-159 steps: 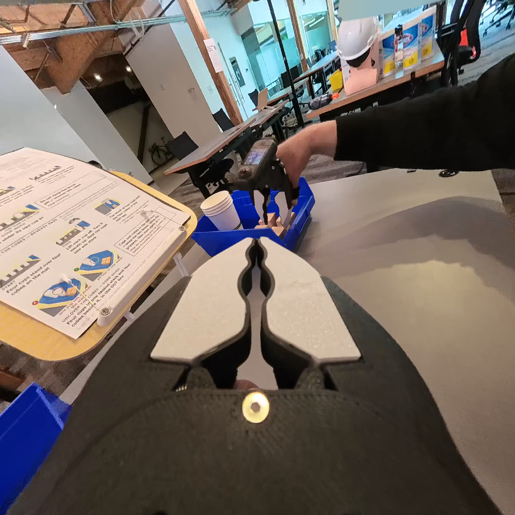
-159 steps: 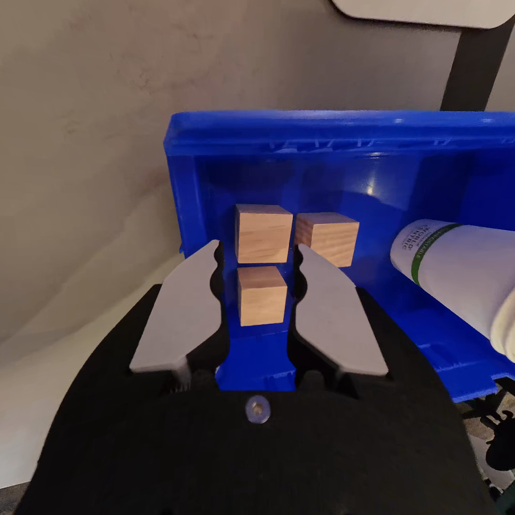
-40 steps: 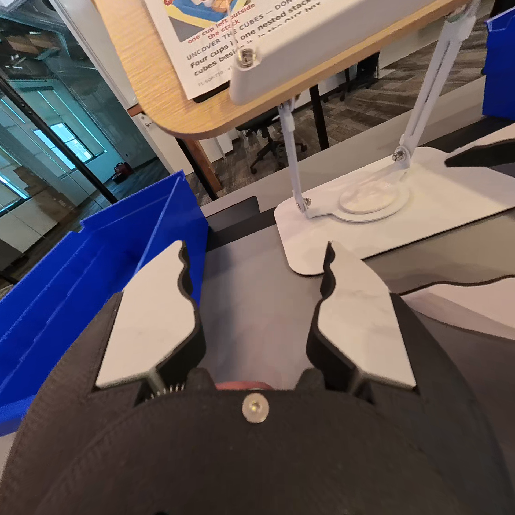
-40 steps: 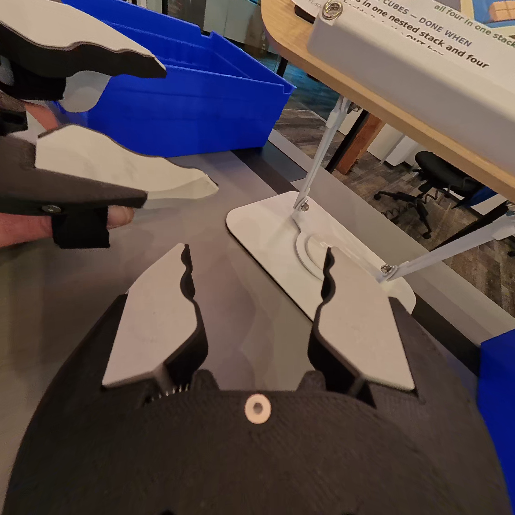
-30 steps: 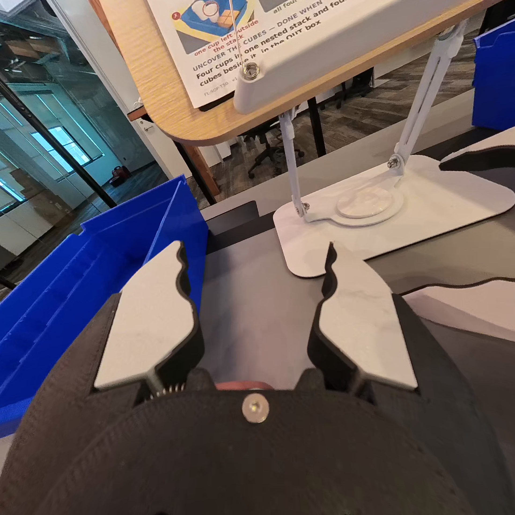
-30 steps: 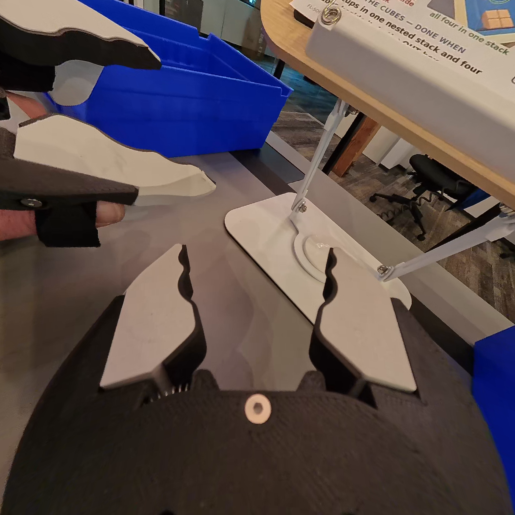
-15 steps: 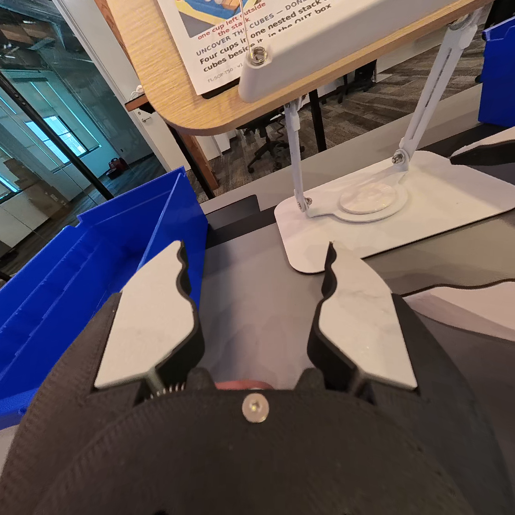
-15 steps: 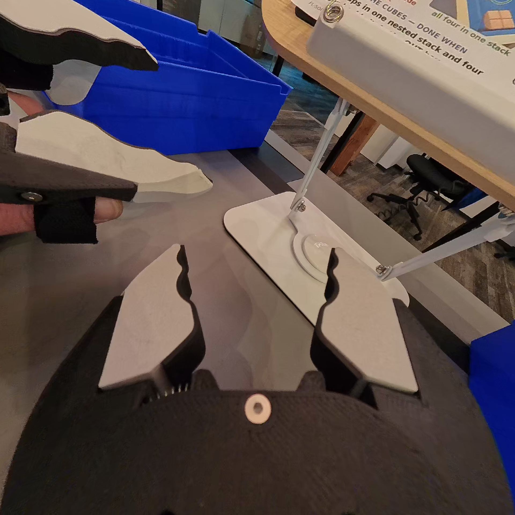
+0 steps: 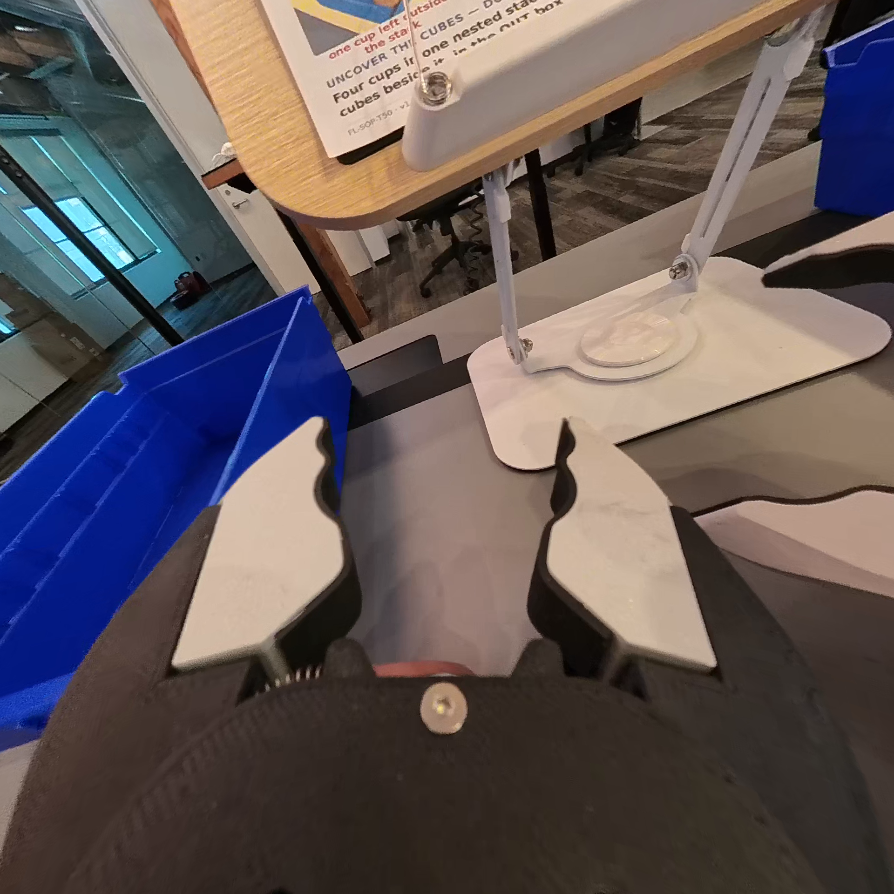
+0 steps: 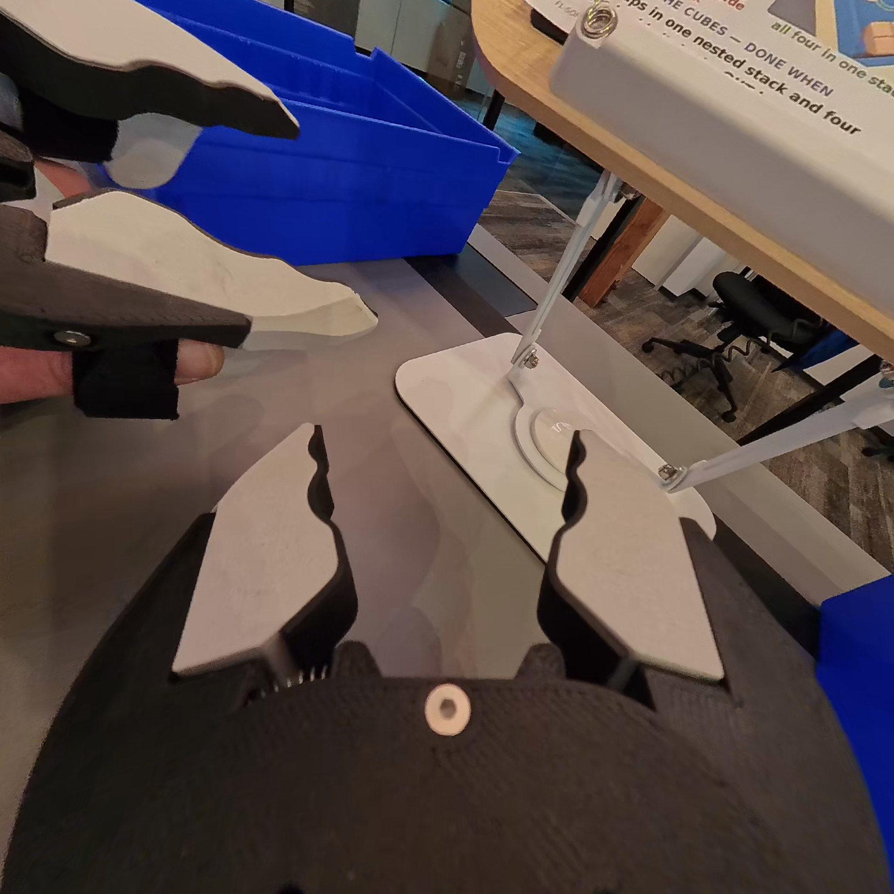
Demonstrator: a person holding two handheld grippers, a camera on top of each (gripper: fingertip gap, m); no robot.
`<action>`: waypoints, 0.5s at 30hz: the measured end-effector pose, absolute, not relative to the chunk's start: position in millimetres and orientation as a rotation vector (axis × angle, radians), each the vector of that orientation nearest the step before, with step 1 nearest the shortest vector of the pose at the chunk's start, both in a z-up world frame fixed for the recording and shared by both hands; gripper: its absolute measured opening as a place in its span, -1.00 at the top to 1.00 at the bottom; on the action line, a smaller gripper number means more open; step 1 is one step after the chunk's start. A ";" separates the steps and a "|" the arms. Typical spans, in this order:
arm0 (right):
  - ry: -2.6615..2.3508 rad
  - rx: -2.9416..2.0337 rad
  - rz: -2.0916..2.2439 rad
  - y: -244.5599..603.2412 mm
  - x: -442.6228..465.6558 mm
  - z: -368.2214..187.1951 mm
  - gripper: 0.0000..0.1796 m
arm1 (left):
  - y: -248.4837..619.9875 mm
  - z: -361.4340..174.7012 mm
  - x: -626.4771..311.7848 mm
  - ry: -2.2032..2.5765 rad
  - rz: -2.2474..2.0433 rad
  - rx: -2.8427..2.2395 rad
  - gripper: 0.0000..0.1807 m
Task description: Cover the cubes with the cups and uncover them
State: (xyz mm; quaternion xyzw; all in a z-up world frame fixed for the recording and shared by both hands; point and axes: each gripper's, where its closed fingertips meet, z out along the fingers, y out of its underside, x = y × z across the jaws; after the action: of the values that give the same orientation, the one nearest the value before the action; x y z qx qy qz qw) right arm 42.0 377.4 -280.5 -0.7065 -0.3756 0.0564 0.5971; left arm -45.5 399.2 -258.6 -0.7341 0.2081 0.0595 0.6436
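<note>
No cubes and no cups are in view. My left gripper [image 9: 442,425] is open and empty, low over the grey table [image 9: 435,508], beside an empty blue bin [image 9: 145,459] on its left. My right gripper [image 10: 445,430] is open and empty over the same table, pointing at the white stand base [image 10: 464,401]. The left gripper also shows in the right wrist view [image 10: 334,225], turned on its side with its jaws apart. The right gripper's fingers [image 9: 798,527] show at the right edge of the left wrist view.
A white stand base [image 9: 677,382] carries a wooden board with an instruction sheet [image 9: 435,58] overhanging the table. The empty blue bin [image 10: 338,193] stands at the far left. Another blue bin [image 10: 856,701] is at the right edge. Office chairs stand beyond the table.
Five seconds ago my right gripper was inside a blue bin over wooden cubes and my left was shut. Now both are open near the stand. In the last second they only drifted slightly.
</note>
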 end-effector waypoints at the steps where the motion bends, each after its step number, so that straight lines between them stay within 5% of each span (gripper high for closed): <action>1: -0.882 -1.636 0.135 376.3 40.9 -280.9 -0.02 | 398.9 -259.7 -43.7 0.486 0.127 -1.675 0.10; 3: -0.903 -1.621 0.144 373.5 38.6 -280.6 0.11 | 397.9 -260.7 -40.4 0.502 0.110 -1.676 0.18; 6: -0.925 -1.594 0.178 368.4 35.7 -278.2 0.44 | 393.1 -260.4 -31.5 0.558 0.064 -1.660 0.57; 9: -0.976 -1.585 0.243 360.6 30.9 -279.5 1.00 | 388.7 -265.5 -22.6 0.636 0.036 -1.664 1.00; 15: -1.004 -1.586 0.229 358.9 28.5 -282.5 1.00 | 386.9 -268.8 -15.7 0.678 0.028 -1.664 1.00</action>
State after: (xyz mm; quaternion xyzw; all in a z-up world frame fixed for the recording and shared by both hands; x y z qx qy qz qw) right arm 28.5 358.9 -282.5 -0.6799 -0.4305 0.0983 0.5855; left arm -15.7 386.9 -268.8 -0.7245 0.2951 0.0120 0.6227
